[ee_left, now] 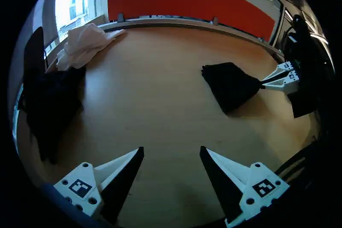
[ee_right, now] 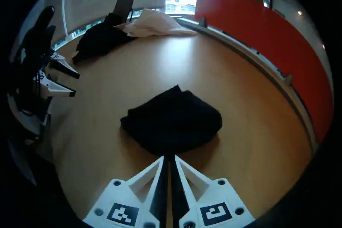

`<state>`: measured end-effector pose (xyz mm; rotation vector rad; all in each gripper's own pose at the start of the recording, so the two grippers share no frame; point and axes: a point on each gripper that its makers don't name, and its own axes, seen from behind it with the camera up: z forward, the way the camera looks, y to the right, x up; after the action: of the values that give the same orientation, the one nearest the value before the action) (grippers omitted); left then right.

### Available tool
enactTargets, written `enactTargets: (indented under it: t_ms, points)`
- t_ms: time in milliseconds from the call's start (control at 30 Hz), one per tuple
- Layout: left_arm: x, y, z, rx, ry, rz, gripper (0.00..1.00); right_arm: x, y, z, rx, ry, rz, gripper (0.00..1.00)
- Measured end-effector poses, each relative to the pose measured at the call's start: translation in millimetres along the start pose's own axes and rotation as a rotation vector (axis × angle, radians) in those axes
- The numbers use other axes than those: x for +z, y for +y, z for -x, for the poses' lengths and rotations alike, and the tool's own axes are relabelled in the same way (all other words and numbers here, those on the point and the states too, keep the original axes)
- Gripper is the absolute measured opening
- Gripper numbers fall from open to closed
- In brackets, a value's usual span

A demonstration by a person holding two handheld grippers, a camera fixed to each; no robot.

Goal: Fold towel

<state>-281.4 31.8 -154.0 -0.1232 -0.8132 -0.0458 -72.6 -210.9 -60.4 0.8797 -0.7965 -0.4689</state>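
L gripper [ee_left: 171, 148] hovered low over the table [ee_left: 149, 99], jaws wide apart, nothing between them. Each finger carried a square b/w pattern tag [ee_left: 80, 187], a code rather than letters. Ahead of it and off to its right lay the towel [ee_left: 231, 84], black, folded into a compact wedge, flat on the wood. R gripper [ee_left: 261, 82] met the towel's right corner there; the tags on it were too small to read.

In the right gripper view, R gripper [ee_right: 169, 157] had its jaws drawn to a thin slit, tips at the towel's [ee_right: 173, 121] near edge. It seemed to pinch that edge, though the black fabric hid the contact. Two b/w tags sat on its finger bases, pattern only. Towel lay directly ahead of it, touching the tips. L gripper [ee_right: 76, 85] showed far off to the left, well apart from the towel, fingers spread.

Far ahead-left of L gripper: a white cloth [ee_left: 85, 44], crumpled, near the table's back edge, w/ a black cloth [ee_left: 51, 99] heaped just beside it. A red panel [ee_left: 188, 1] ran behind the table's rear rim.
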Motion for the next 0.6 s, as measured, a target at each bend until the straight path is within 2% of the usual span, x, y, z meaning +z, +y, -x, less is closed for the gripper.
enactTargets:
  t_ms: [333, 600]
  points:
    - [-3.2, 3.4, -10, 0.016, 0.022, 0.010, 0.97, -28.4, 21, -64, -0.053, 0.093, 0.050, 0.03]
    - [-5.2, 6.2, -18, 0.027, 0.039, 0.016, 0.97, -50.1, 34, -104, -0.081, 0.157, 0.074, 0.03]
